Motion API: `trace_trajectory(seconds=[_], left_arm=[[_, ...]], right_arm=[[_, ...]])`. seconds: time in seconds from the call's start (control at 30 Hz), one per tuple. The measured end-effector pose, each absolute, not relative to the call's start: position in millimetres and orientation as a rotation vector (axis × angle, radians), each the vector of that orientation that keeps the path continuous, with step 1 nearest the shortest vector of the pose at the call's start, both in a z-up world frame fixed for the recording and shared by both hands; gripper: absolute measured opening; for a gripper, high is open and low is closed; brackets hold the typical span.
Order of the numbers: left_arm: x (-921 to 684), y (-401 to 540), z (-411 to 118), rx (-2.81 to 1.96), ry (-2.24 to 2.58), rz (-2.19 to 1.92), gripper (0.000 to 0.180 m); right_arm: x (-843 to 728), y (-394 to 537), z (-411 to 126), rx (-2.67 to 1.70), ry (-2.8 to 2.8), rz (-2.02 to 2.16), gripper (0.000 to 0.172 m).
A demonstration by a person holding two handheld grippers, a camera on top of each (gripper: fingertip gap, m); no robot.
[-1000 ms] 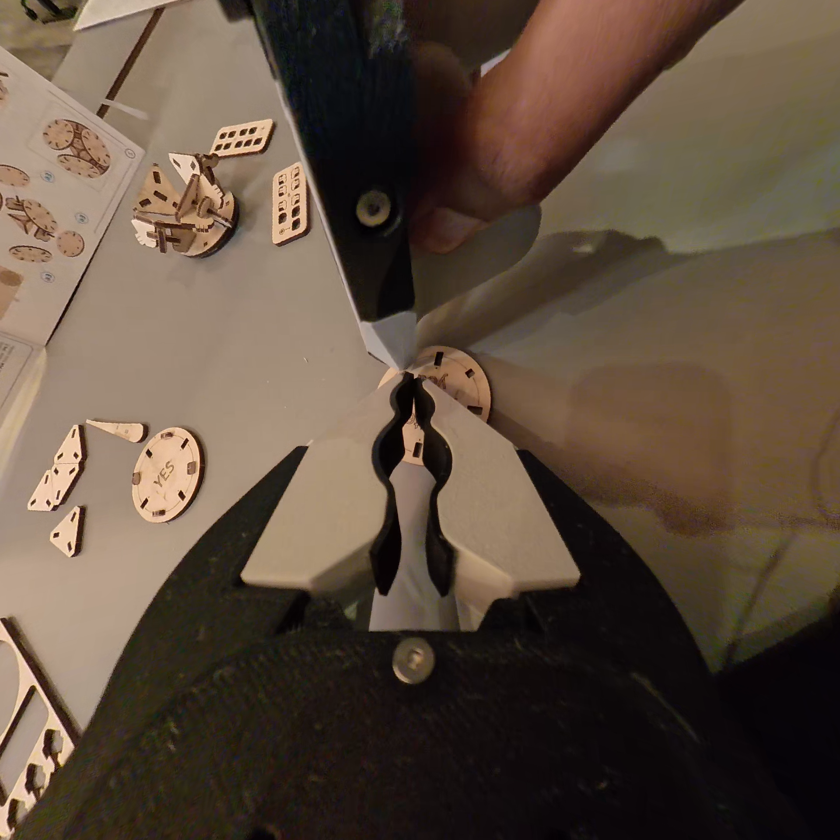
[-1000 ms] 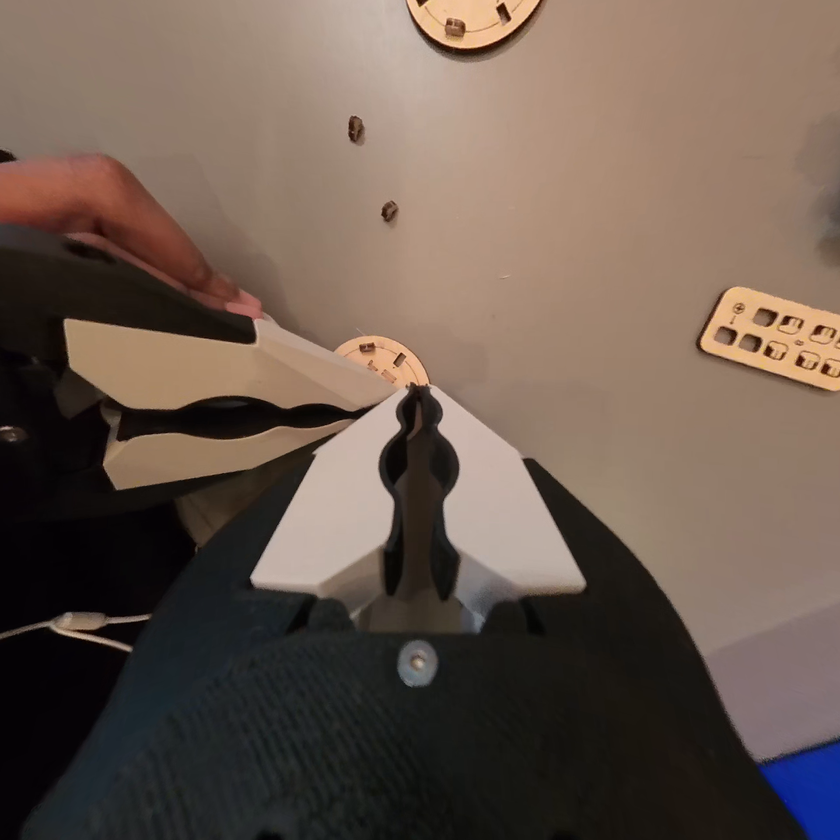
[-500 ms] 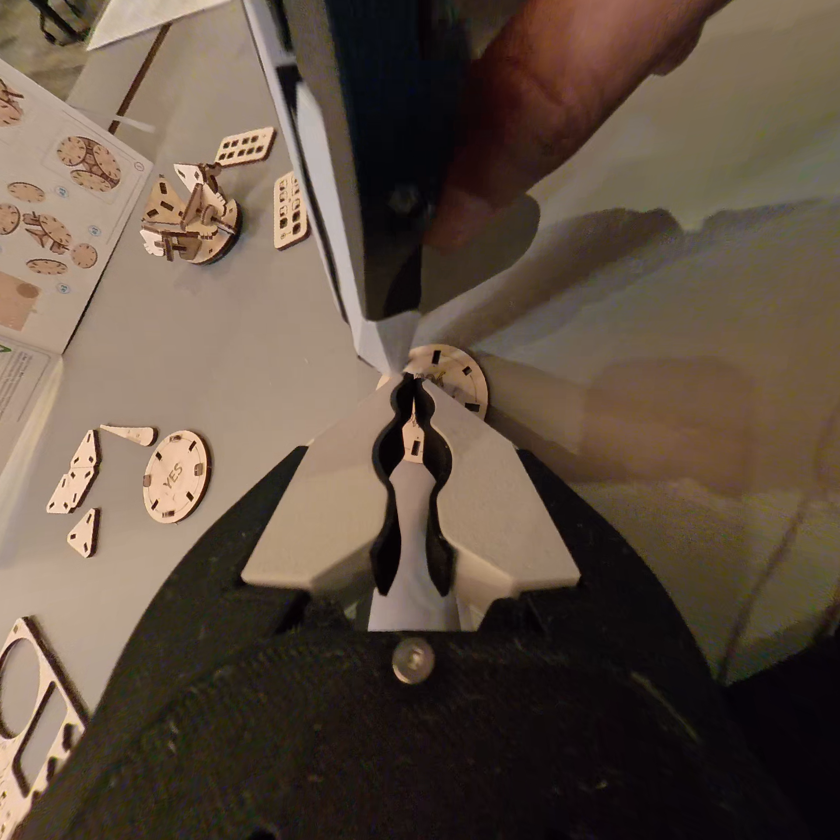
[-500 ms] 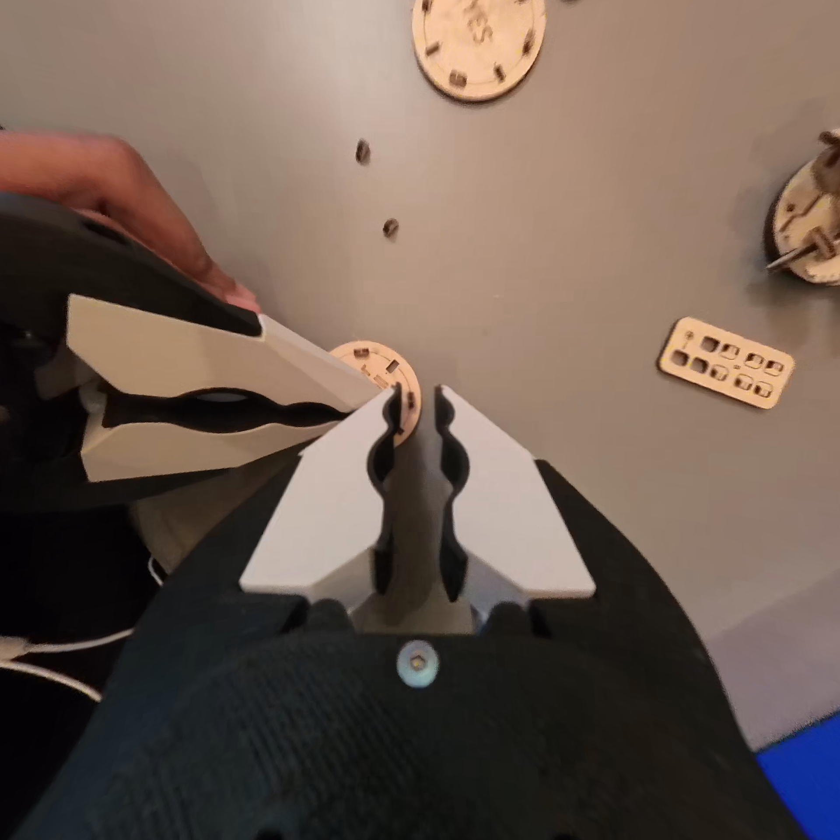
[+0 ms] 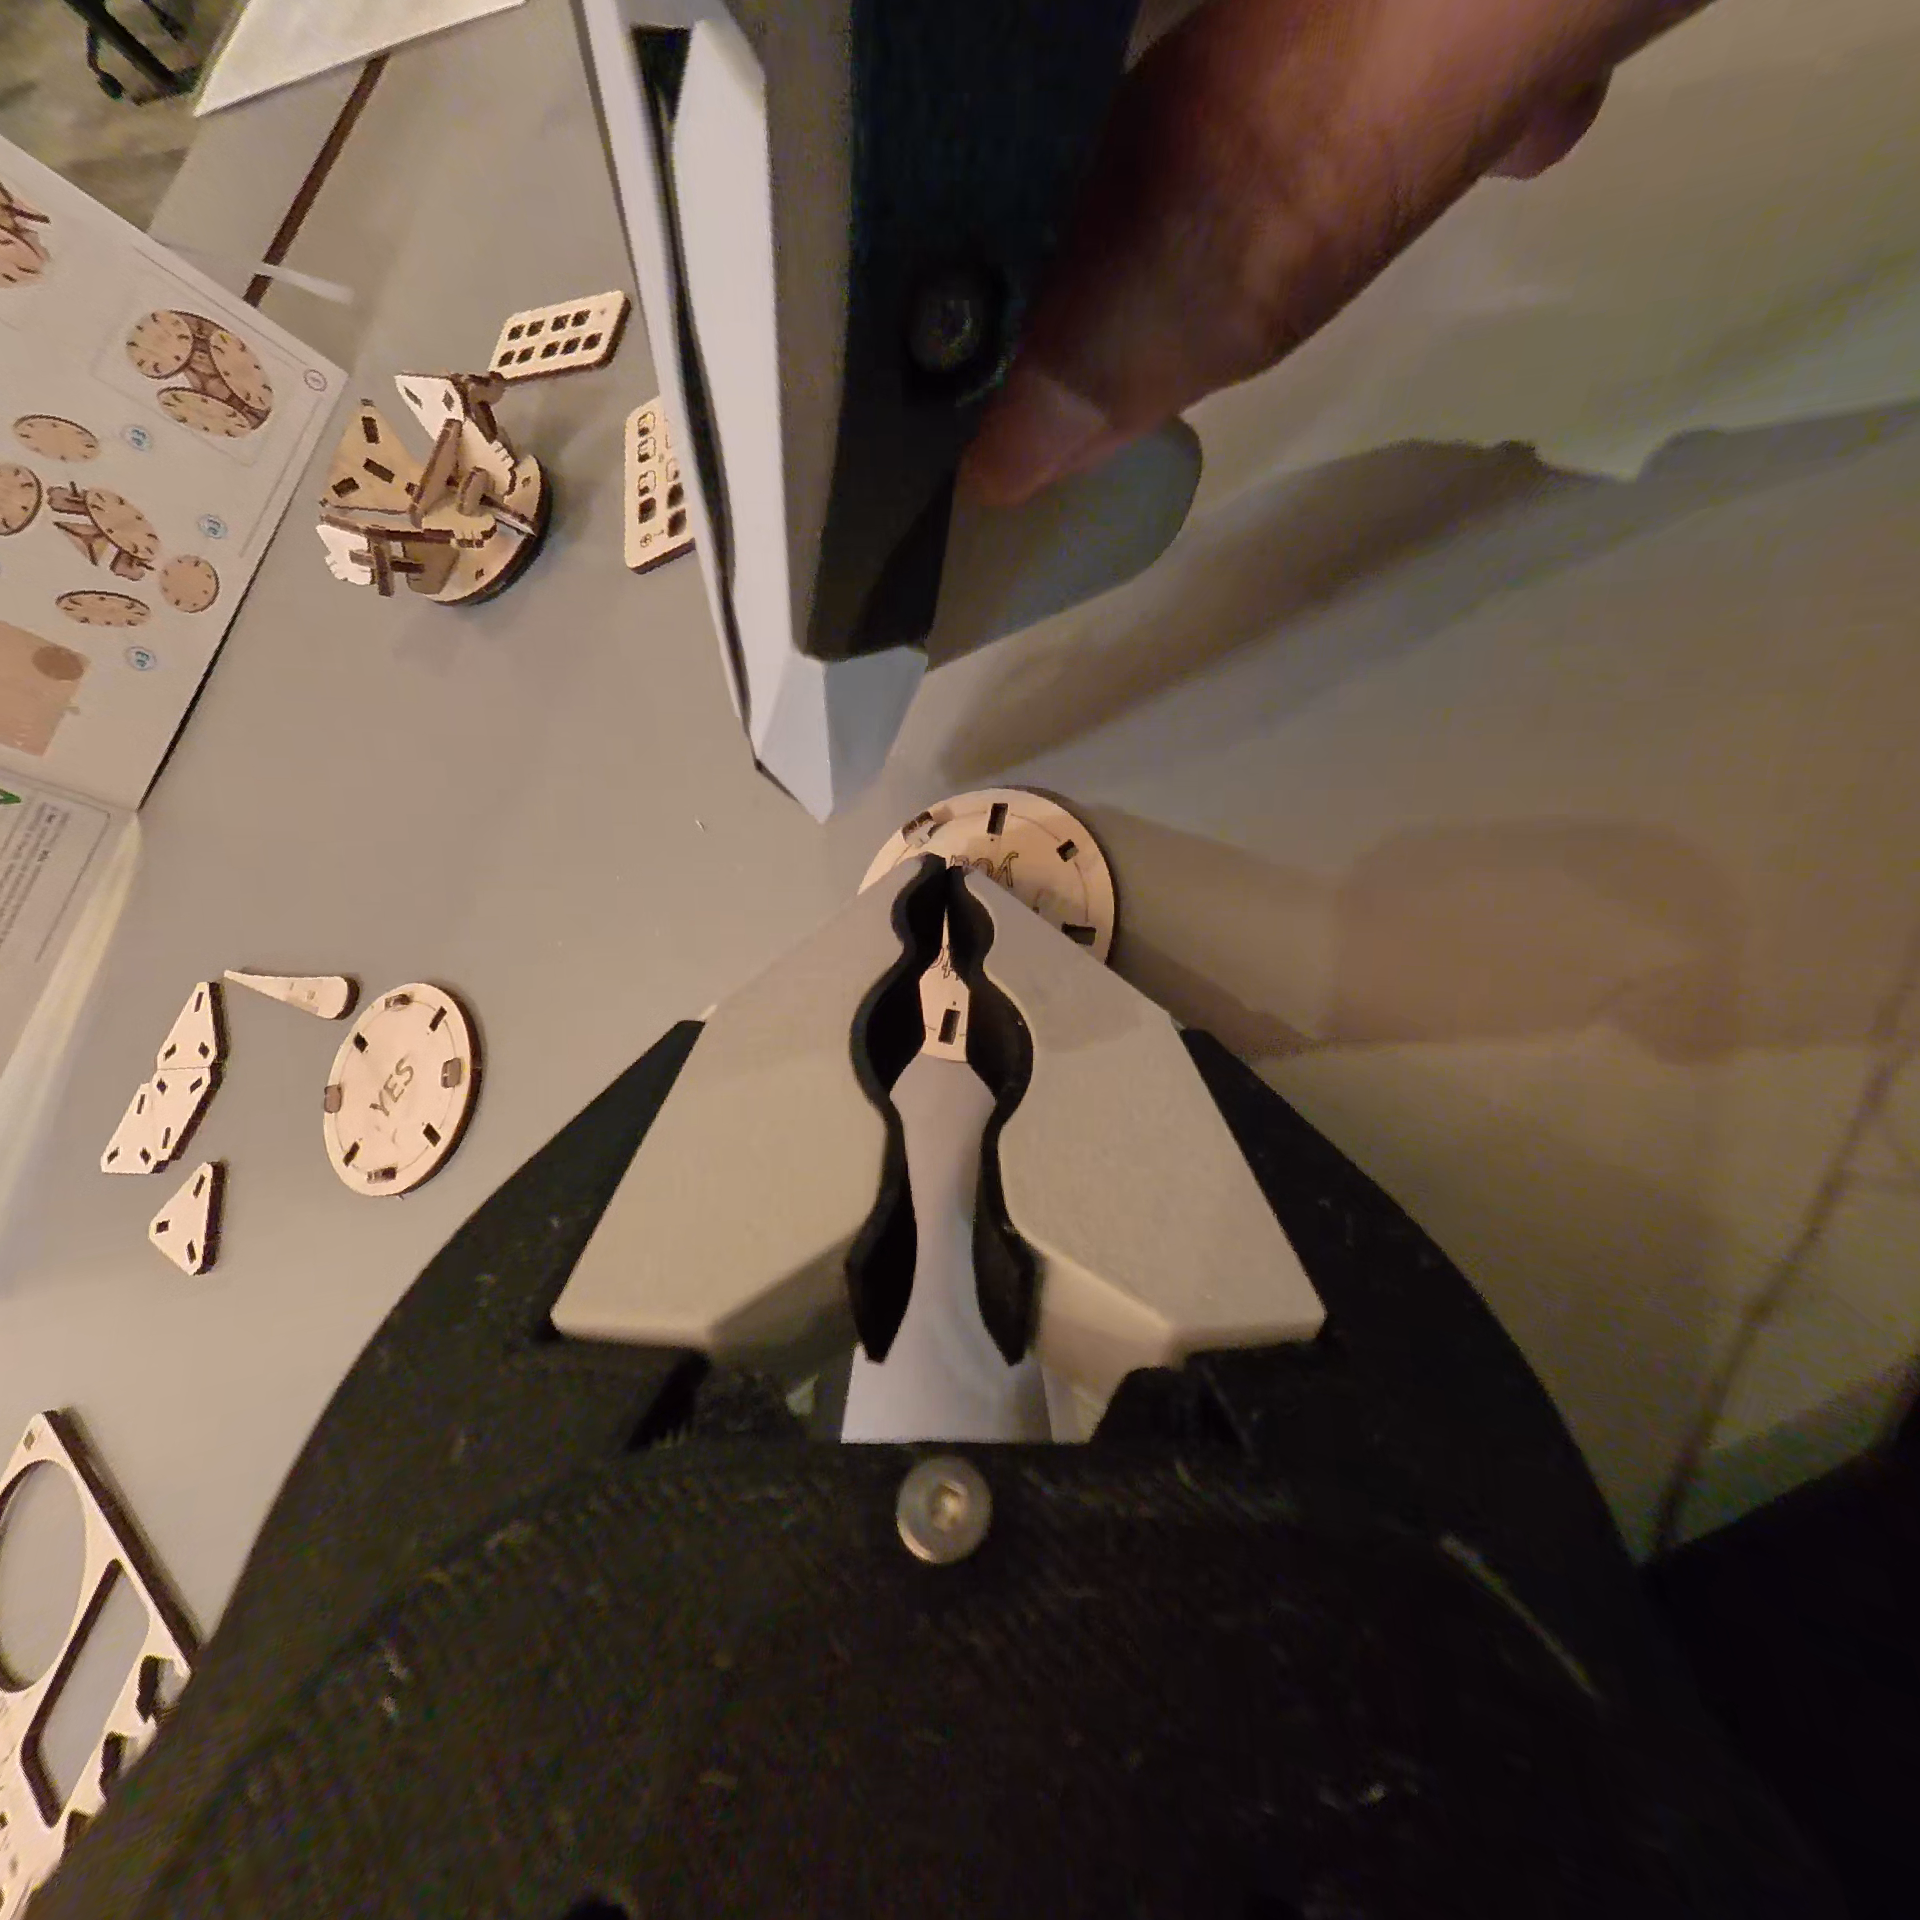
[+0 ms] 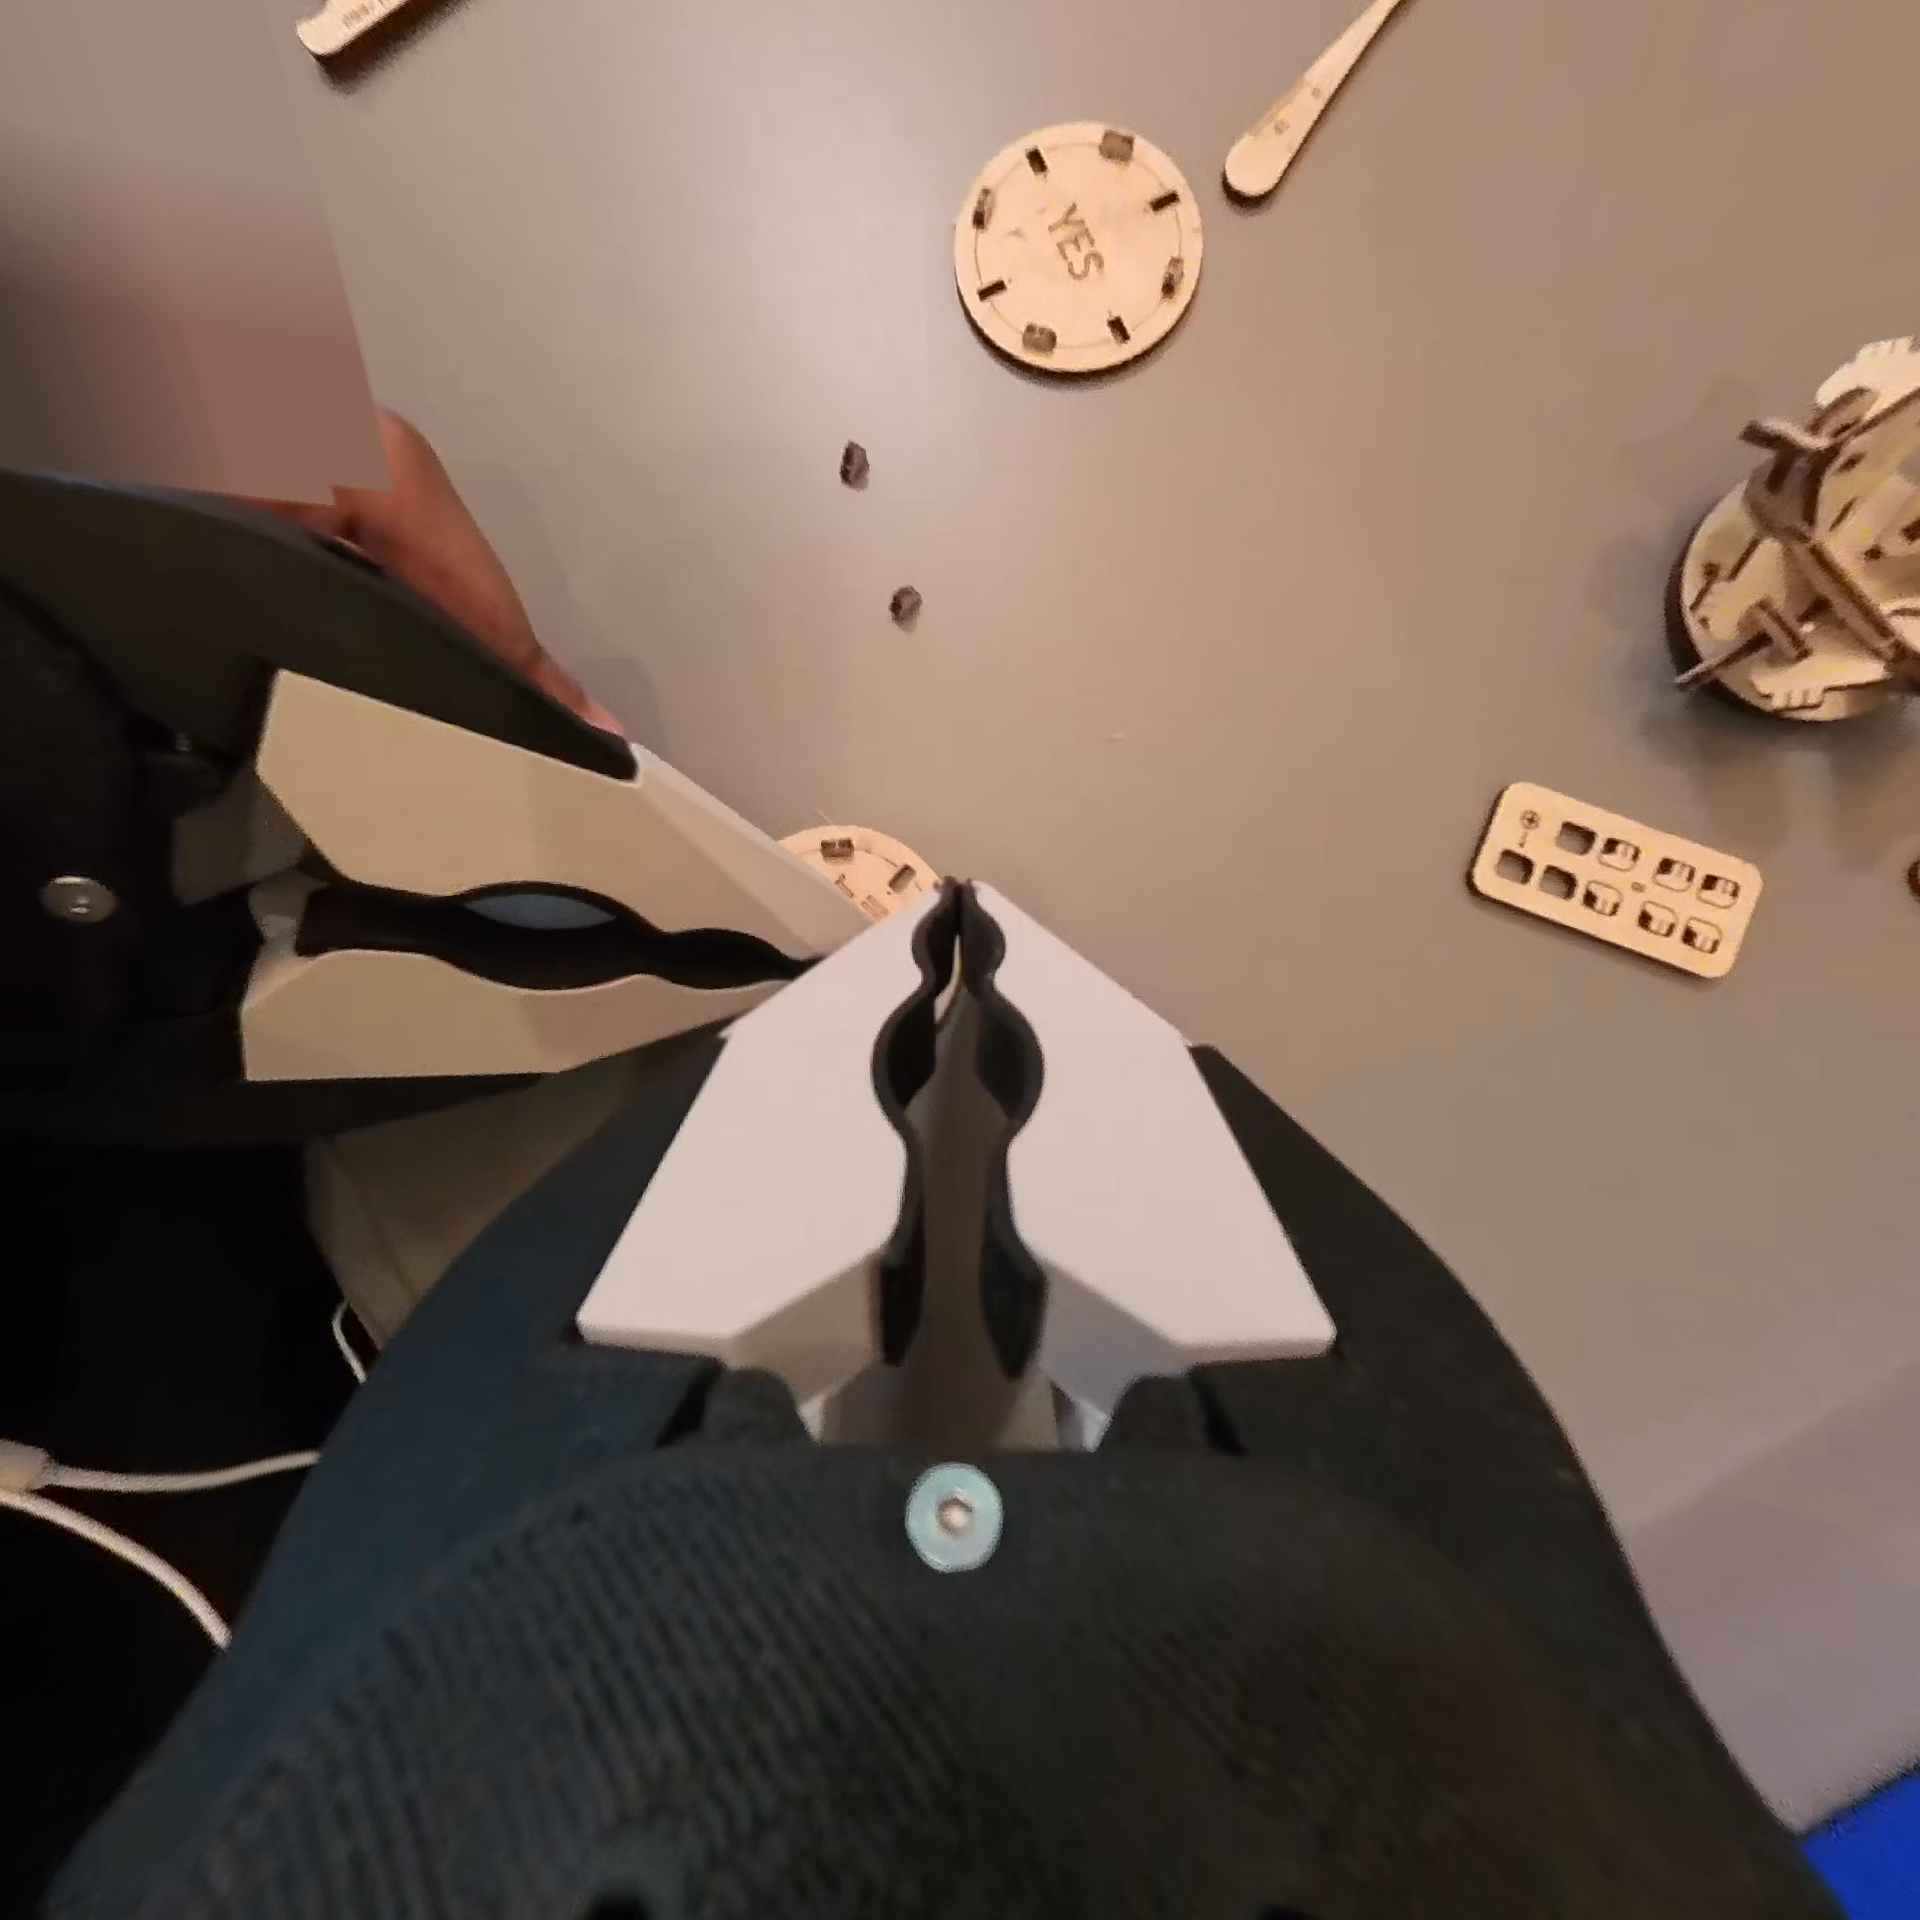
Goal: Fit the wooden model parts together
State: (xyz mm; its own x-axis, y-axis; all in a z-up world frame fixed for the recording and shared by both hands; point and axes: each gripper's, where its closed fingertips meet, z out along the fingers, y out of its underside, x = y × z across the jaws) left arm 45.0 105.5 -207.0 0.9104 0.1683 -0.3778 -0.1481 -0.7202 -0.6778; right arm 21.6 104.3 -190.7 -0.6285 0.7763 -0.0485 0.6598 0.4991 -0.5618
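Wooden disc (image 5: 1049,883) under closed left tool (image 5: 948,883), right tool (image 6: 958,894) closed, both on nothing

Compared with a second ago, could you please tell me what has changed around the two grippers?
The right gripper opened its jaws beside the small wooden disc, shut them again and drew back from it. The left gripper stayed shut over that disc; the other wooden pieces on the grey table did not move.

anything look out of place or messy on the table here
Two tiny dark wood scraps lie loose on the grey table, between the far wooden disc and the near disc. Nothing else looks broken or spilled.
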Motion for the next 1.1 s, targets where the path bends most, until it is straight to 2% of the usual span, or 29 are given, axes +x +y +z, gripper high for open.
trace_trajectory(seconds=[0.13, 0.3, 0.63, 0.73, 0.83, 0.93, 1.03, 1.1], left_arm=[[45, 105, -207, -2.313, -0.016, 0.534, 0.000], [45, 105, -207, -2.314, -0.015, 0.535, 0.000], [45, 105, -207, -2.314, -0.016, 0.534, 0.000], [45, 105, -207, -2.313, -0.015, 0.534, 0.000], [45, 105, -207, -2.313, -0.014, 0.536, 0.000], [45, 105, -207, -2.313, -0.012, 0.541, 0.000], [45, 105, -207, -2.313, -0.013, 0.539, 0.000], [45, 105, -207, -2.313, -0.012, 0.538, 0.000]], right_arm=[[29, 102, -204, -1.284, -2.588, 0.790, 0.000], [22, 103, -187, -1.247, -2.522, 0.835, 0.000], [20, 106, -188, -1.275, -2.471, 0.851, 0.000], [30, 106, -203, -1.324, -2.560, 0.800, 0.000], [25, 113, -195, -1.249, -2.517, 0.736, 0.000], [19, 106, -181, -1.271, -2.456, 0.864, 0.000], [29, 103, -205, -1.315, -2.555, 0.806, 0.000], [28, 104, -201, -1.299, -2.557, 0.786, 0.000]])
